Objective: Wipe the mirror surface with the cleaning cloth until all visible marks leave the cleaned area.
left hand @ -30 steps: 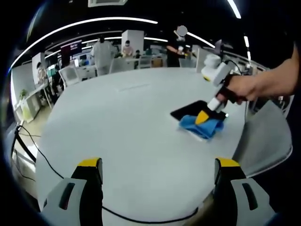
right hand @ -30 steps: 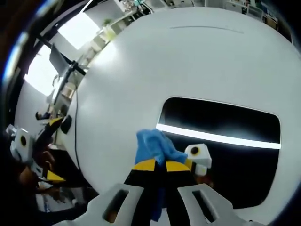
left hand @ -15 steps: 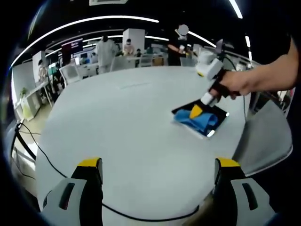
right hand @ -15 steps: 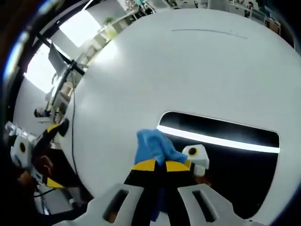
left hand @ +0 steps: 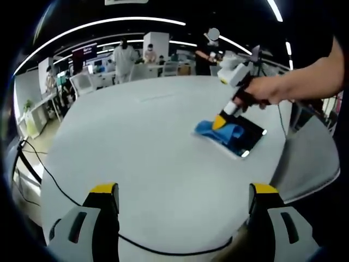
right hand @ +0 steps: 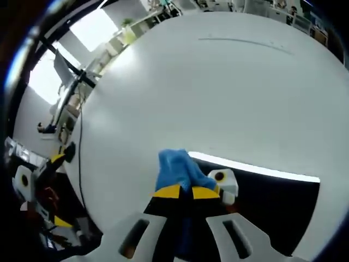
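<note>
One cloth pinned at the mirror's edge

Round white table (left hand: 142, 158) spread under everything. Dark mirror (right hand: 262, 210) flat on it, toward 2 o'clock in the left gripper view. Blue cleaning cloth (right hand: 175, 169) over the mirror's 9 o'clock end, clenched in the right gripper (right hand: 181, 191). Left gripper (left hand: 185, 191) spread wide above bare tabletop, grasping nothing

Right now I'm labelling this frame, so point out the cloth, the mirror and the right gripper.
cloth (left hand: 219, 132): left gripper view, middle of the blue bunch.
mirror (right hand: 272, 202): right gripper view, bare dark glass.
right gripper (right hand: 182, 192): right gripper view, between the yellow fingertips, shut on the cloth.
</note>
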{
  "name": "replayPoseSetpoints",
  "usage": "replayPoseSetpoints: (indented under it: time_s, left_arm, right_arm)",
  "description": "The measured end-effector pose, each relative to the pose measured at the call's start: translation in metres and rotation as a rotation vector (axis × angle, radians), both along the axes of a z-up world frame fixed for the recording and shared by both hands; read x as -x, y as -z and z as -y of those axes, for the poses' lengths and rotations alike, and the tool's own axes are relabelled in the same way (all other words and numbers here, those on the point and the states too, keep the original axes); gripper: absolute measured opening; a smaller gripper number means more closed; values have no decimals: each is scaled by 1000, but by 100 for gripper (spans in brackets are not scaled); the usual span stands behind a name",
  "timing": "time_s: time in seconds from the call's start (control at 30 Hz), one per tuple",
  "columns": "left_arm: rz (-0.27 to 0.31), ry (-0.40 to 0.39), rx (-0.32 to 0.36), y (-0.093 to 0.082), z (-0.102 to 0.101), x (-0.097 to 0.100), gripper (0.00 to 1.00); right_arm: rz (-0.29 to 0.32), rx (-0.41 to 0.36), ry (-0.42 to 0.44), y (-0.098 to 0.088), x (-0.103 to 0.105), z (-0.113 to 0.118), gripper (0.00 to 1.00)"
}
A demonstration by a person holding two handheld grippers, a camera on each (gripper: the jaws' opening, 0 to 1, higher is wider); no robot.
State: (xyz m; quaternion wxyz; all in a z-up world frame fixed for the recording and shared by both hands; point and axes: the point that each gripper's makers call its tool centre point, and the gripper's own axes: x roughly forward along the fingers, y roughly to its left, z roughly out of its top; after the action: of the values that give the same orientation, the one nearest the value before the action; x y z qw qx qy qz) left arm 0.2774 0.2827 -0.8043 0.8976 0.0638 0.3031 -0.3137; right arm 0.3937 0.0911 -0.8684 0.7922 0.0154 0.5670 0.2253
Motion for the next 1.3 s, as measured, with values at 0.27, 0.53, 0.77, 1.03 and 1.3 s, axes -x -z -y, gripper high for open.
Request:
replayPoseSetpoints:
  time_s: [0.27, 0.53, 0.77, 1.03, 1.3]
  left_arm:
    - [-8, -12, -1, 2, -3, 3, 100]
    - [-10, -18, 2, 3, -2, 2, 100]
    - [-3, -24, 8, 1, -1, 0, 100]
    - [0, -26, 7, 0, 0, 1, 100]
    - [2, -26, 5, 0, 0, 3, 100]
  right_arm:
    - [5, -3, 12, -1, -16, 2, 0]
    - [5, -14, 28, 0, -29, 2, 0]
    - [16, -7, 0, -2, -28, 1, 0]
    - [18, -7, -12, -2, -28, 5, 0]
    - [20, 5, -6, -1, -28, 19, 0]
